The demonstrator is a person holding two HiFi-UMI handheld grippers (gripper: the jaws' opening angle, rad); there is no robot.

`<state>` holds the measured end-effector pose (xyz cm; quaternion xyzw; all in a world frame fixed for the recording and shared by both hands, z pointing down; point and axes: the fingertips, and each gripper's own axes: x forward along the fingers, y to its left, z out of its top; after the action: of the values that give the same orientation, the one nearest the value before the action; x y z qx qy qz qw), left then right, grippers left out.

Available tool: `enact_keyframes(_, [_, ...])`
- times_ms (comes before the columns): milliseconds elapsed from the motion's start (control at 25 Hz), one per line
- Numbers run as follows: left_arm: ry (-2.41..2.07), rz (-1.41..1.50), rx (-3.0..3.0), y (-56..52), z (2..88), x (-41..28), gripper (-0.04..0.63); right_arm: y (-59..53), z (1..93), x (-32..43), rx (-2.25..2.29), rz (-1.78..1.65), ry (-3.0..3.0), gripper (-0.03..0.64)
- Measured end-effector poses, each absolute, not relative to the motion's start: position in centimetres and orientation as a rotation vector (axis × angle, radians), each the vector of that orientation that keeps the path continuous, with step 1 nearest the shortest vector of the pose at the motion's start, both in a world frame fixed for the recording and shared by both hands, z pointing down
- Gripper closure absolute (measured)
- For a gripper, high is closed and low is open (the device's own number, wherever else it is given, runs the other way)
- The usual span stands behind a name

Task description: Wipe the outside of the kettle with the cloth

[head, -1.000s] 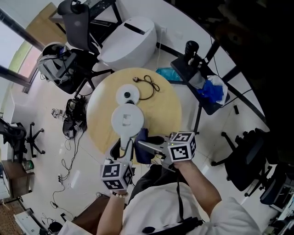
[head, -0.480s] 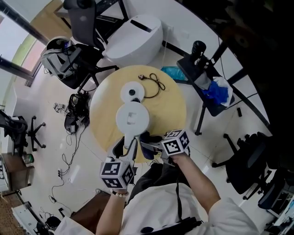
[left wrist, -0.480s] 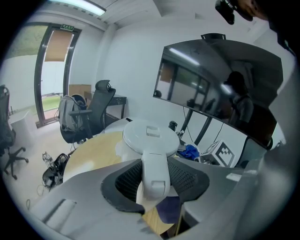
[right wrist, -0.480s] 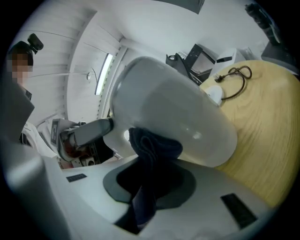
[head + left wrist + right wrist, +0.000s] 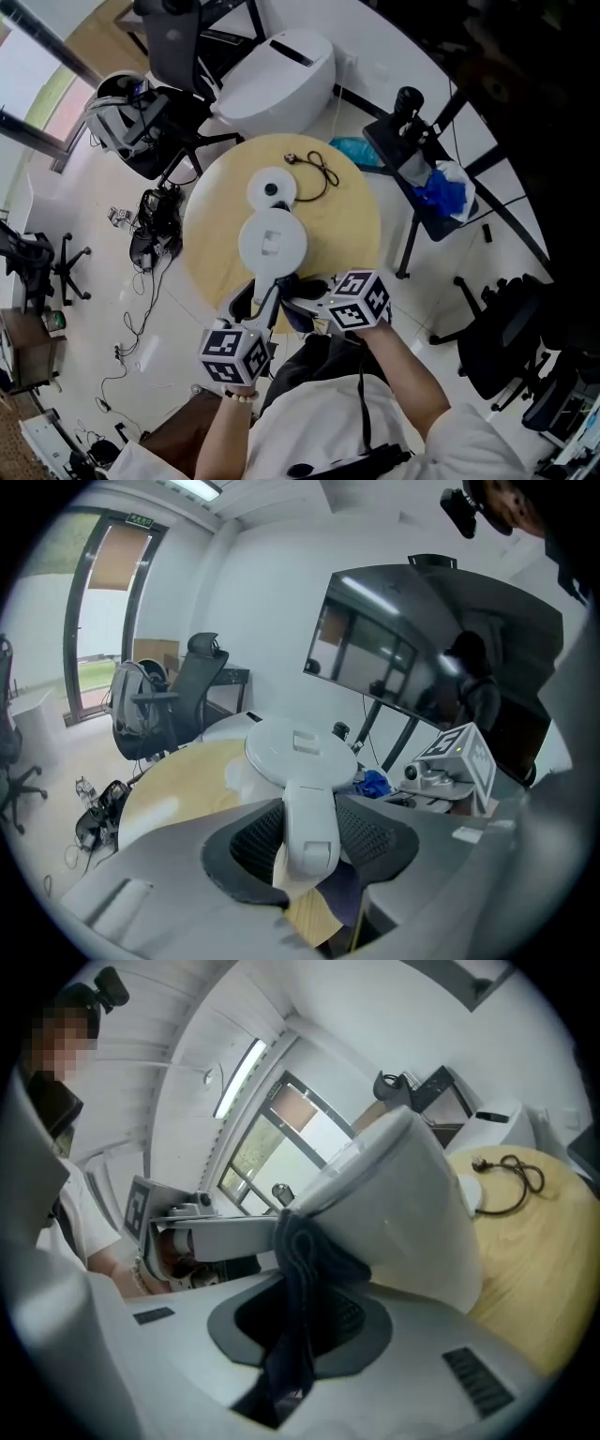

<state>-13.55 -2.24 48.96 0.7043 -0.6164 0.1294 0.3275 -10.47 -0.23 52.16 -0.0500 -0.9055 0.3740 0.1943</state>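
The left tongs (image 5: 262, 300) are clamped on the white handle (image 5: 310, 819) of the kettle (image 5: 272, 242), one jaw on each side of it, as the left gripper view shows. The kettle's round lid (image 5: 300, 751) lies straight beyond these tongs. The kettle sits over the near edge of the round wooden bench (image 5: 349, 225); whether it rests on the wood cannot be told.

Just right of the left tongs, and touching the kettle's side below the handle, is the dark blue cloth (image 5: 294, 284). The right tongs (image 5: 306, 302) are closed on it: in the right gripper view the cloth (image 5: 298, 1283) hangs as a bunched fold between the two jaws, its upper end pressed against the kettle's white wall (image 5: 412, 1208). The two pairs of tongs are close together, the right ones pointing across towards the left.

Farther out from both tongs, beyond the kettle, the kettle's round white base (image 5: 272, 189) stands on the bench, and to the right of it a black cord (image 5: 315, 168) with its plug lies coiled on the wood, well apart from the right tongs.
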Motion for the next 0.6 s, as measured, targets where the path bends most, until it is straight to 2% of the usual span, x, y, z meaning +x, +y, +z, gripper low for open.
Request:
enact_keyframes(440, [-1.609,0.371,1.845,-2.2,48.9,-13.5,0.414,-0.8,67.7,-9.9,0.030,1.231,-2.172,0.549])
enact_keyframes(600, [-1.608,0.377,1.843,-2.1,49.4,-13.2,0.414,-1.0,70.4,-9.4,0.047,1.214,-2.107,0.549])
